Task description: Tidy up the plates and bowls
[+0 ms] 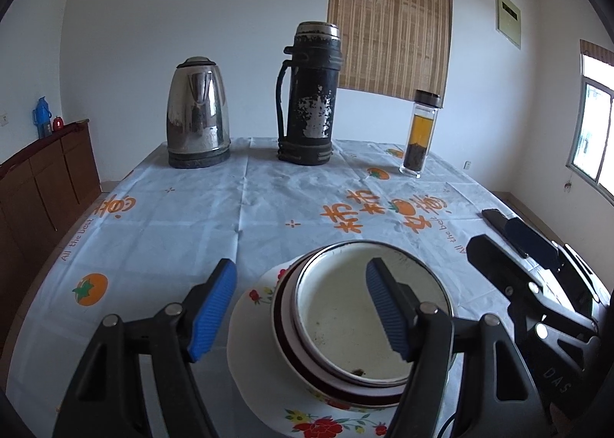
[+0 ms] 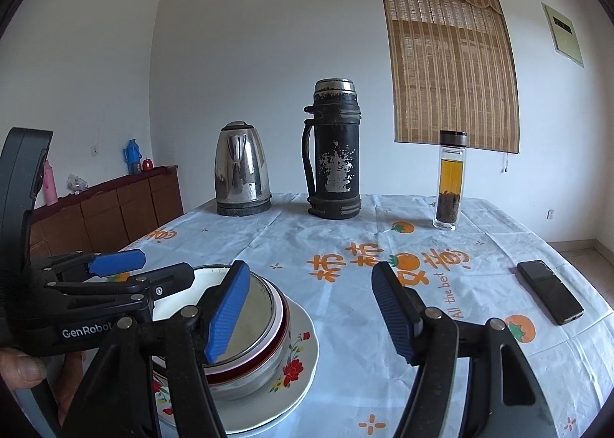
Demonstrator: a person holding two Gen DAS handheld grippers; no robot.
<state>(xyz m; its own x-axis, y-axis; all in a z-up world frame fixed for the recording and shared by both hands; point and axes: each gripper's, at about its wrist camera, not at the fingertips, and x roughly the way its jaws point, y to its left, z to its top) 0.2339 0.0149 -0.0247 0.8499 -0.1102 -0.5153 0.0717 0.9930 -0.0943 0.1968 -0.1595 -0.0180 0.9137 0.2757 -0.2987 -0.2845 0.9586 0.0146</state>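
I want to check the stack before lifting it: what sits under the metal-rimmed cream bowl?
A red-rimmed bowl nests under the metal-rimmed cream bowl, both on a white floral plate. Anything between them is hidden.

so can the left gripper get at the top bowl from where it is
Probably yes: the left gripper is open, one finger over the top bowl, one outside its rim, nothing between. The right gripper hangs beside it.
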